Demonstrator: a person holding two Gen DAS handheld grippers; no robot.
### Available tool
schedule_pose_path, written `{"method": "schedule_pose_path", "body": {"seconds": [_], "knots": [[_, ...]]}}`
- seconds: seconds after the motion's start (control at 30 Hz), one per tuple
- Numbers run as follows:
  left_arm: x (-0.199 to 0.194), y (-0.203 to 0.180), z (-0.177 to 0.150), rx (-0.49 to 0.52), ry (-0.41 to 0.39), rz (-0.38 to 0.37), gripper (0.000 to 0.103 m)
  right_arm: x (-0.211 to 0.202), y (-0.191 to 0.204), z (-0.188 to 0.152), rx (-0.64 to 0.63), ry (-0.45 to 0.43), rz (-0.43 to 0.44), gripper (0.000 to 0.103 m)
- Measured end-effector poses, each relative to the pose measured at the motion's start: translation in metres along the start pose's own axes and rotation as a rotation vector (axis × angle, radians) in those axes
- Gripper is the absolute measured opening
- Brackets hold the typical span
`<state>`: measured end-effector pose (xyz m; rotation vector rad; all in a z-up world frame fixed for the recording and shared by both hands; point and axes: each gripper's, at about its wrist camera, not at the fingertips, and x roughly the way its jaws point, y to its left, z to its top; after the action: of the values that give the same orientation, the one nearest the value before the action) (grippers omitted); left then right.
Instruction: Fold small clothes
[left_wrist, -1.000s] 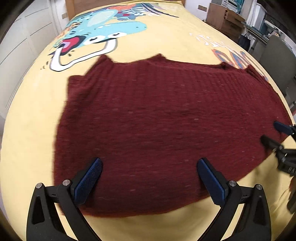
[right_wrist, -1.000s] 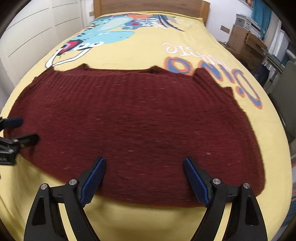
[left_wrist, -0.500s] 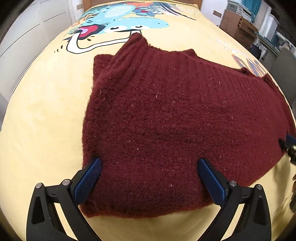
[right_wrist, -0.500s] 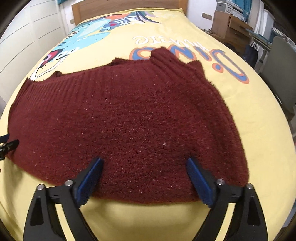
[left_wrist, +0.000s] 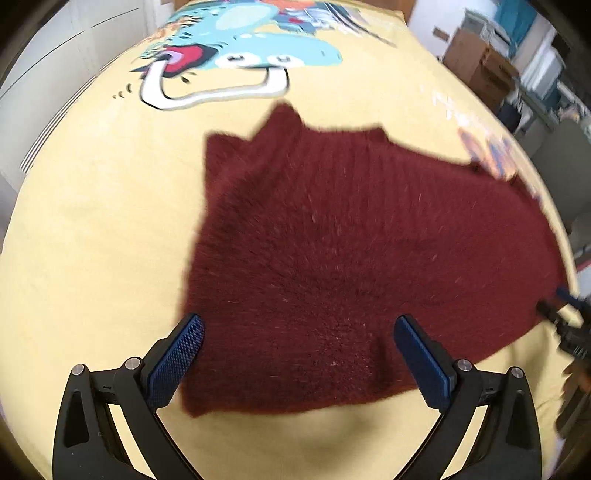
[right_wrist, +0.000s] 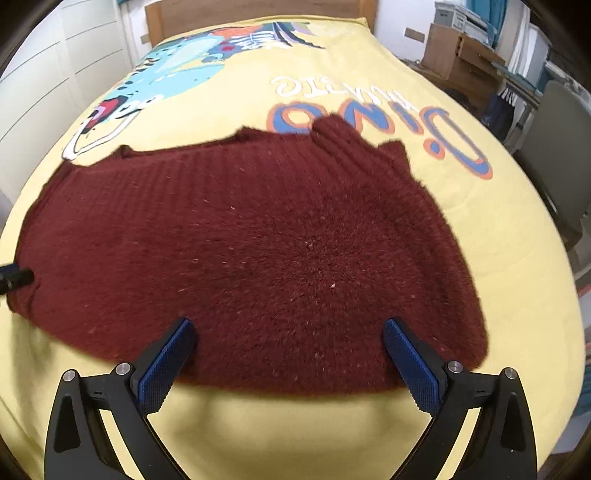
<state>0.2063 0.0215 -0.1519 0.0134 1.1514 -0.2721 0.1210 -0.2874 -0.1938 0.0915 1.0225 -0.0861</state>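
On bedspread (right_wrist: 369, 66) (lettering mirrored): maroon sweater (right_wrist: 258, 251)

Bed with yellow printed cover (right_wrist: 461, 229), one garment on it.
Maroon knitted sweater (right_wrist: 280, 251) lies spread flat across the cover's near half, its upper edge touching the cartoon dinosaur print (left_wrist: 236, 62) and the blue-orange lettering (right_wrist: 373, 122).

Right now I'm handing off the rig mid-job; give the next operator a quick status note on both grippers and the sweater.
Left gripper: open, holding nothing, over the near hem at the sweater's left end.
Right gripper: open, empty, over the near hem at the right end.
Maroon knit sweater: spread flat on the yellow dinosaur bedspread, collar pointing away from you, sleeves seemingly tucked.
Done: garment laid out; no cross fold visible.
Left: shut both grippers on the hem corners and, probably, carry the hem up to the collar.
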Motion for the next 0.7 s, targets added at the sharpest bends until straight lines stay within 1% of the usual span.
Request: {"method": "schedule_pose_path", "body": {"seconds": [0.1, 0.2, 0.3, 0.4, 0.47, 0.53, 0.6, 0.67, 0.7], "knots": [[-0.013, 0.017, 0.008, -0.006, -0.016, 0.033, 0.102, -0.015, 0.003, -0.004, -0.011, -0.018, 0.005, 0.102], [-0.005, 0.036, 0.012, -0.024, 0.016, 0.044, 0.102, -0.025, 0.001, -0.012, 0.005, -0.020, 0.012, 0.102], [0.015, 0.052, 0.010, -0.061, 0.075, -0.011, 0.102, -0.030, -0.005, -0.021, 0.032, -0.011, 0.010, 0.102], [0.036, 0.058, 0.004, -0.118, 0.132, -0.084, 0.101, -0.030, -0.009, -0.032, 0.051, 0.007, 0.010, 0.102], [0.045, 0.059, 0.001, -0.160, 0.144, -0.153, 0.101, -0.029, -0.012, -0.035, 0.053, 0.018, 0.004, 0.102], [0.049, 0.056, -0.002, -0.176, 0.133, -0.182, 0.100, -0.027, -0.015, -0.038, 0.055, 0.031, -0.004, 0.102], [0.051, 0.048, -0.003, -0.151, 0.146, -0.203, 0.090, -0.026, -0.019, -0.041, 0.065, 0.037, -0.009, 0.102], [0.051, 0.041, -0.002, -0.129, 0.160, -0.205, 0.070, -0.025, -0.024, -0.042, 0.077, 0.039, -0.013, 0.102], [0.050, 0.038, 0.000, -0.125, 0.170, -0.215, 0.063, -0.025, -0.026, -0.043, 0.084, 0.039, -0.015, 0.102]]}}
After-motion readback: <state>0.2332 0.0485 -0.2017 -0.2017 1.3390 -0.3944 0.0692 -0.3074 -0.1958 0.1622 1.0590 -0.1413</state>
